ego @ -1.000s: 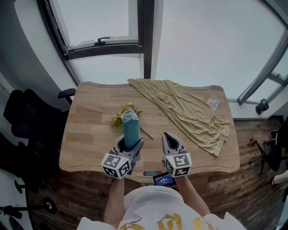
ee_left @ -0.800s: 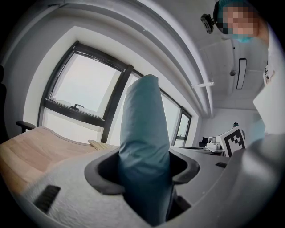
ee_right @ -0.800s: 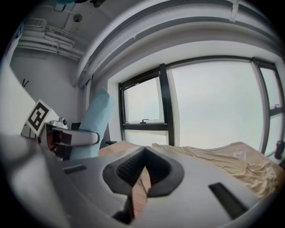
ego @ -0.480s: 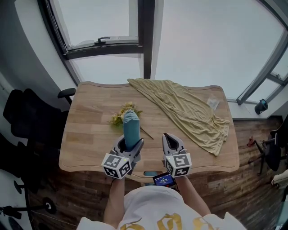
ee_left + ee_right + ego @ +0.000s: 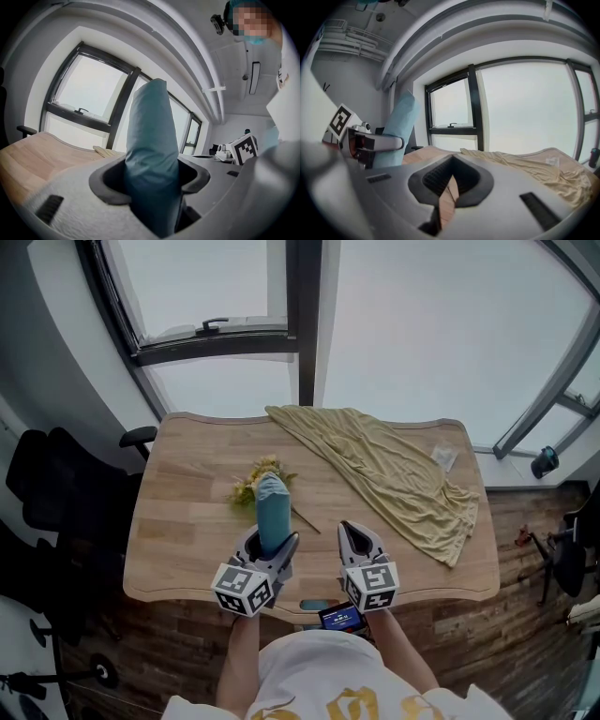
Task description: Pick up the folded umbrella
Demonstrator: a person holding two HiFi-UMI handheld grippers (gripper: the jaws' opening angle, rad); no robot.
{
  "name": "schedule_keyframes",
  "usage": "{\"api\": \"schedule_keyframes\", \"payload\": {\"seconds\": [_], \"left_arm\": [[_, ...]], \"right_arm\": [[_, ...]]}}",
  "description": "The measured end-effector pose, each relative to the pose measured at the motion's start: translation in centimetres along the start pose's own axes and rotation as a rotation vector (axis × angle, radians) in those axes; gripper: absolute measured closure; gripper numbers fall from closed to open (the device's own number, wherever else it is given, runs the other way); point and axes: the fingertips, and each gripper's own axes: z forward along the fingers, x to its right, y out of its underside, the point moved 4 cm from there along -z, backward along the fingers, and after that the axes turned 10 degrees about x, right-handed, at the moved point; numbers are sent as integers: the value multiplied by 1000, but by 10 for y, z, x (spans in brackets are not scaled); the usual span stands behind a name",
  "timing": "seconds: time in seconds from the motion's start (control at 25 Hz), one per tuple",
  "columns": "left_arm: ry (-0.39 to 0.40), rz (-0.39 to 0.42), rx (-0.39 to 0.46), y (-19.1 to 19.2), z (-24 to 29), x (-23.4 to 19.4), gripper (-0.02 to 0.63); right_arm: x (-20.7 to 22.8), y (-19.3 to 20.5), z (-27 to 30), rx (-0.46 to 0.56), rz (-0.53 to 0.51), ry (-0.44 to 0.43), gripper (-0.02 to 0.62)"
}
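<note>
The folded umbrella (image 5: 272,510) is a teal bundle that sticks up and away from me over the wooden table (image 5: 183,521). My left gripper (image 5: 272,542) is shut on its lower part, above the table's near edge. In the left gripper view the umbrella (image 5: 152,154) fills the gap between the jaws of that gripper (image 5: 151,180). My right gripper (image 5: 354,532) hovers beside it on the right, its jaws together with nothing in them. In the right gripper view the jaws of that gripper (image 5: 451,180) meet, and the umbrella (image 5: 396,131) stands at the left.
A bunch of yellow dried flowers (image 5: 251,480) lies on the table just behind the umbrella. An olive cloth (image 5: 394,470) is spread over the table's right half, with a small clear wrapper (image 5: 444,457) near it. A black chair (image 5: 56,486) stands at the left. Windows are beyond.
</note>
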Motion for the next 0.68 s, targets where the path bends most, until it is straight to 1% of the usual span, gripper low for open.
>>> {"api": "schedule_keyframes", "payload": {"seconds": [0.68], "left_arm": [[-15, -11, -3, 1, 2, -12, 327]], "right_arm": [[2, 5, 11, -16, 6, 3, 584]]}}
